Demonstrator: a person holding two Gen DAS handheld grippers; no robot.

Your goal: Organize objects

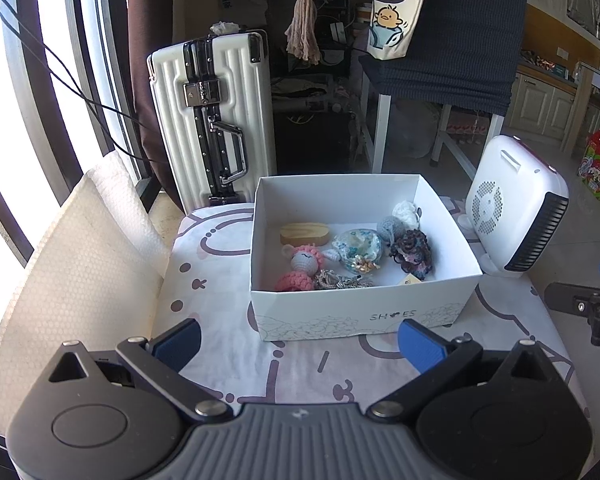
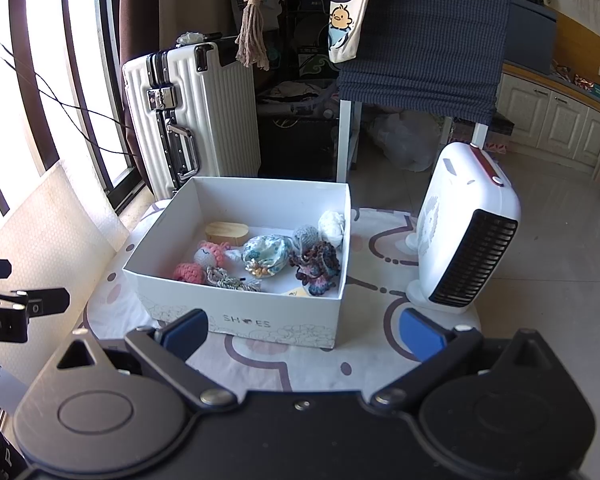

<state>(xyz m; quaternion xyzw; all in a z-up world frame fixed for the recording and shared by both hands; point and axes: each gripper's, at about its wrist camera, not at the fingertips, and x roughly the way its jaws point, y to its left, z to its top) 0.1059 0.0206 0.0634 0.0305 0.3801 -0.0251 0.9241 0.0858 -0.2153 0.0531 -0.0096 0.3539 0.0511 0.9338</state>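
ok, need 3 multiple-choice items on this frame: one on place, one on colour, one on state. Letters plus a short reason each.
1. Where does the wooden block lie?
A. inside the shoe box
B. on top of the fan heater
C. on the suitcase

2. What colour are the pads of the left gripper?
A. red
B. blue
C. yellow

3. How is the right gripper?
A. shut on the crochet doll
B. shut on nothing
C. open, holding nothing

Answers:
1 A, the block rests on the box floor near the back-left corner.
2 B, both pads show blue.
3 C, the jaws stand wide apart in front of the box, and the doll lies inside it.
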